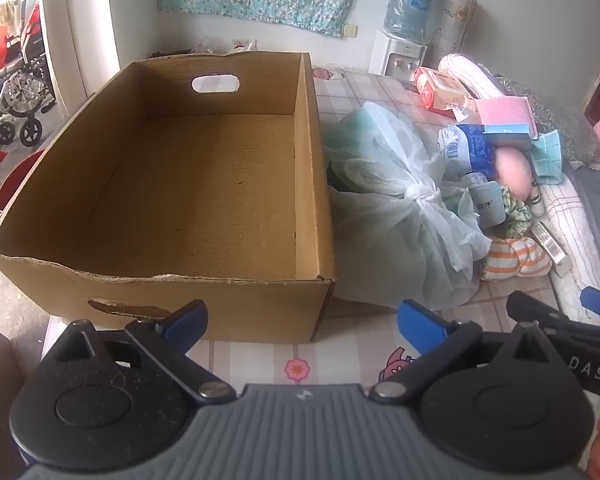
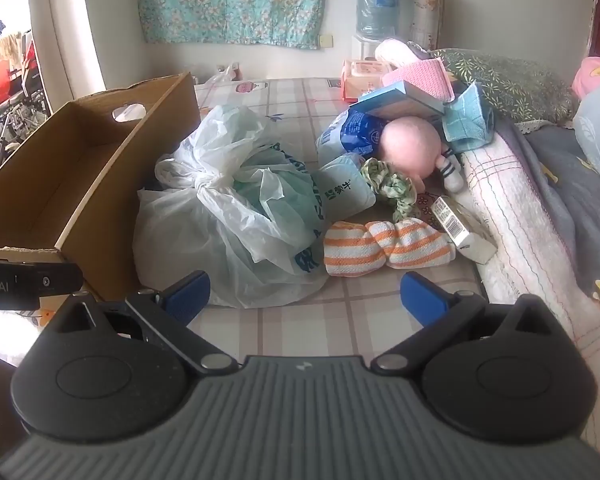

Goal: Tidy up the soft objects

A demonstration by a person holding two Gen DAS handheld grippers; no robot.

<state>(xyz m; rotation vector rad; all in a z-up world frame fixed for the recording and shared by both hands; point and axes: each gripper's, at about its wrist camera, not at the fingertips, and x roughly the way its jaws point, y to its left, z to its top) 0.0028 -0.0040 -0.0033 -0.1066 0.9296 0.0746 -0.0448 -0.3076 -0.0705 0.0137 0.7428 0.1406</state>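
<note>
**Kid:** What is on the far left?

**Helper:** A big brown cardboard box (image 1: 204,184). It sits on the bed with its top open and nothing inside. I think it is there so you can drop the soft things in from above.

**Kid:** Is your left gripper (image 1: 302,322) holding anything?

**Helper:** No. Its blue fingers (image 1: 188,320) are spread wide apart, with nothing between them. You point it down at the near wall of the box, so it looks ready and waiting.

**Kid:** What is next to the box?

**Helper:** A knotted plastic bag (image 2: 236,208). It leans right against the side of the box. It is puffy, so it may squish when you grab it.

**Kid:** And then?

**Helper:** A striped orange and white cloth (image 2: 384,246), bunched up just beside the bag. Behind it is a green scrunchie (image 2: 392,190), a pink ball (image 2: 410,146) and a pink towel (image 2: 420,76) on top of the pile.

**Kid:** What about your right gripper (image 2: 305,298)?

**Helper:** Its fingers are wide open too, holding nothing. You aim it at the bag and the striped cloth, which are near. I think one of those is what you will pick first. Nothing soft is in the box yet.

**Kid:** And the far right?

**Helper:** A quilt (image 2: 512,216), folded along the edge of the bed.
</note>
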